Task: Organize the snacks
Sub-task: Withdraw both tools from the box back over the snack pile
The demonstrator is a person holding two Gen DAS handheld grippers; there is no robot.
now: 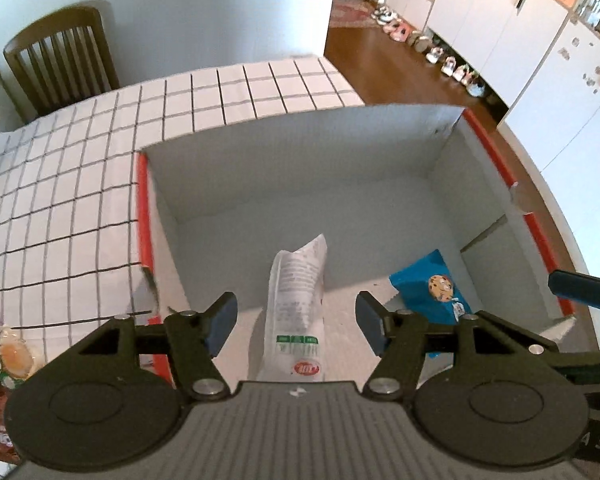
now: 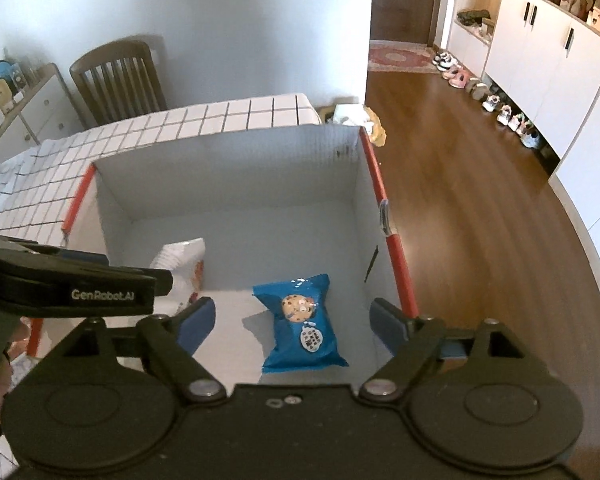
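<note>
A white cardboard box with red edges [image 1: 300, 168] [image 2: 228, 168] stands on the checked tablecloth. Inside lie a white snack packet [image 1: 296, 304] [image 2: 182, 260] leaning on the floor of the box and a blue cookie packet [image 1: 428, 286] [image 2: 302, 322]. My left gripper [image 1: 296, 320] is open and empty above the white packet. My right gripper [image 2: 292, 322] is open and empty above the blue cookie packet. The left gripper's body shows at the left of the right wrist view [image 2: 72, 284].
More snack packets [image 1: 10, 364] lie on the tablecloth [image 1: 60, 184] left of the box. A wooden chair [image 1: 60, 56] [image 2: 118, 76] stands behind the table. Wood floor, shoes and white cabinets [image 2: 540, 52] are to the right.
</note>
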